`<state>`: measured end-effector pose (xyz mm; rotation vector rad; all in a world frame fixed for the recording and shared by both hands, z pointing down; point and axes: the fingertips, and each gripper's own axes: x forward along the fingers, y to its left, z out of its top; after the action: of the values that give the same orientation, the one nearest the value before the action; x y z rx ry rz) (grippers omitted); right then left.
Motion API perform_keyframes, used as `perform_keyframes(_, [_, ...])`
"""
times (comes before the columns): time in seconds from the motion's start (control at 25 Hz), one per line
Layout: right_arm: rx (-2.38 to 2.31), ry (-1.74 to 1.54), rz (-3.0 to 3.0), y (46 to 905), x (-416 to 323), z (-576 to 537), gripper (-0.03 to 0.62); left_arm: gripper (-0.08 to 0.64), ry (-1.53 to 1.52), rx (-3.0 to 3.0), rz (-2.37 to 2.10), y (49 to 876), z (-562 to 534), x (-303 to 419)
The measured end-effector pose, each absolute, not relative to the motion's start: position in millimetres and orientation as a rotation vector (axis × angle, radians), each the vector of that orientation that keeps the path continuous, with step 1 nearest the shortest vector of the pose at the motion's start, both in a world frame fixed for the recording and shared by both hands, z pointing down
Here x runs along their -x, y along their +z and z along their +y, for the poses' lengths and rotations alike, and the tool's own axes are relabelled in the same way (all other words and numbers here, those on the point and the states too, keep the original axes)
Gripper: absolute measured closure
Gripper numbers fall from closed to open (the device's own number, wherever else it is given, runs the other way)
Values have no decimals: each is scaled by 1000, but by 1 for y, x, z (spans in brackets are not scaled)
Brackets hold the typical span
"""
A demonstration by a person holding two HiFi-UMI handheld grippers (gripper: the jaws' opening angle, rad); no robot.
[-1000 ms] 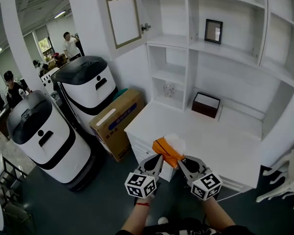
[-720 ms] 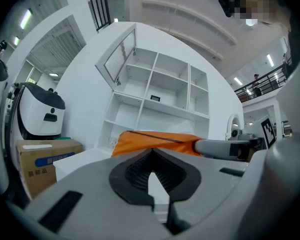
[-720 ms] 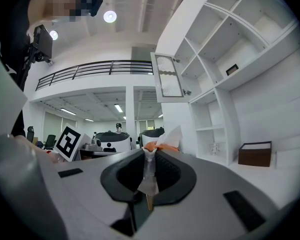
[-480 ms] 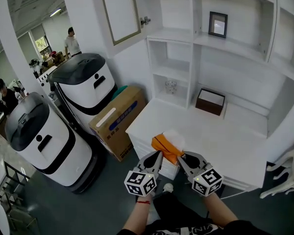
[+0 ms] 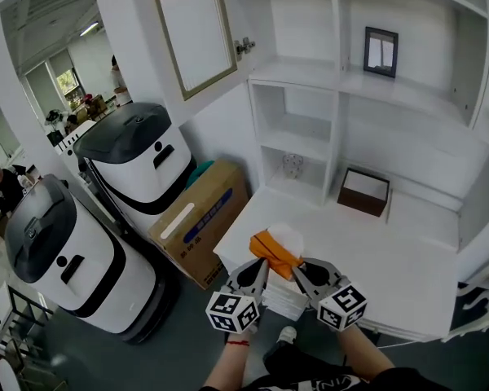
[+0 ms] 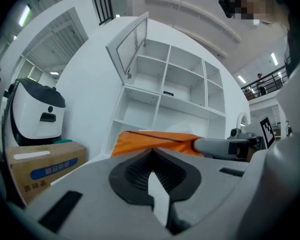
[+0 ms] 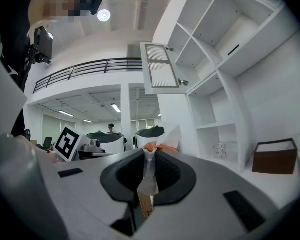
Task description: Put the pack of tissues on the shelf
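The pack of tissues (image 5: 275, 249), orange with a white top, hangs in the air between my two grippers, over the front edge of the white counter (image 5: 407, 275). My left gripper (image 5: 260, 266) is shut on its left end, and my right gripper (image 5: 300, 269) is shut on its right end. In the left gripper view a thin white flap is pinched at my left gripper (image 6: 152, 176), with the orange pack (image 6: 155, 141) just beyond. The right gripper view shows clear wrapper clamped in my right gripper (image 7: 149, 165). The white shelf unit (image 5: 306, 141) rises ahead.
A brown box (image 5: 363, 191) and a small glass (image 5: 292, 165) sit in the lower shelf bays, and a picture frame (image 5: 381, 51) stands higher up. A cabinet door (image 5: 191, 31) hangs open. A cardboard box (image 5: 200, 218) and two white-and-black machines (image 5: 138, 161) stand at the left.
Both grippers have carried the pack forward together, and the shelf unit and counter now stand closer and larger. The grip on both ends is unchanged.
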<state>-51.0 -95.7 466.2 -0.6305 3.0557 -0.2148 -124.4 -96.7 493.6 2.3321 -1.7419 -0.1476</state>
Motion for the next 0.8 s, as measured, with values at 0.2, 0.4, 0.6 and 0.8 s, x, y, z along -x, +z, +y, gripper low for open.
perform_keyframes(0.2, [626,-227,3064,465,78,-140,565,554,-142,-2326,-1736,493,-142,152])
perform_keyframes(0.4, [634,-229,3055,458,99,-182,565,554,-131,-2335,-1719,487,-184,172])
perform_keyframes(0.6, [669,-244,3026,457,113,-221,565,554,-118,-2360,-1698,483,-226,187])
perform_keyframes(0.8, [698,-246,3014,457,118,-253,565,554,-110,-2381,-1668,483,-258,192])
